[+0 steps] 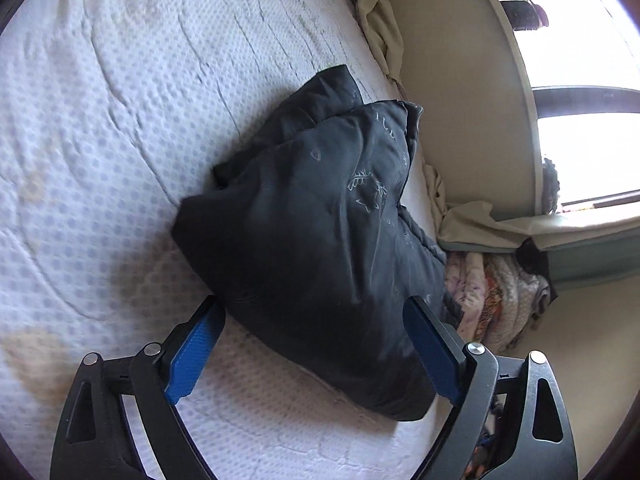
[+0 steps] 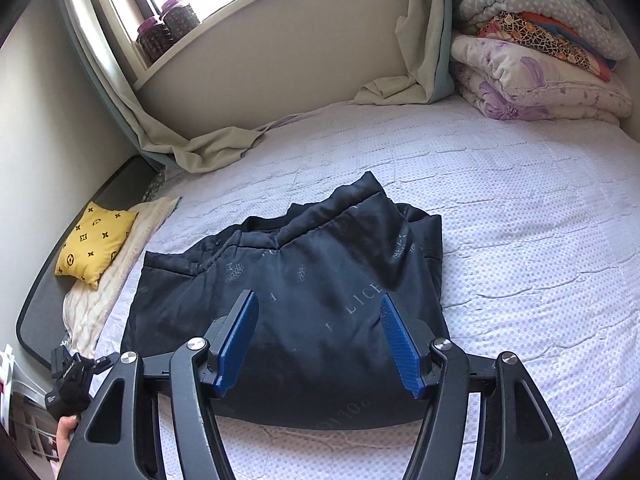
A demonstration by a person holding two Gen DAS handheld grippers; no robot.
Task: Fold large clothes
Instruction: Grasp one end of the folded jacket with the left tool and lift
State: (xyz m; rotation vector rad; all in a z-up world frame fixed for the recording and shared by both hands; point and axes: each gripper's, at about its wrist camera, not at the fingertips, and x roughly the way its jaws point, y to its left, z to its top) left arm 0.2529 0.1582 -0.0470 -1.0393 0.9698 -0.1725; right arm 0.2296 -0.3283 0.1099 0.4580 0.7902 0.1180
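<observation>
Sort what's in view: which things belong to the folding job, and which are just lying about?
Job:
black garment, folded on the mattress
left hand-held gripper, open
right hand-held gripper, open

Lying about:
yellow cushion
stacked quilts
curtain
jars on the sill

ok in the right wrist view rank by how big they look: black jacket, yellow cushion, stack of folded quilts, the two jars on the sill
1. black jacket, though it is nearest the camera
2. stack of folded quilts
3. yellow cushion
4. jars, farthest away
</observation>
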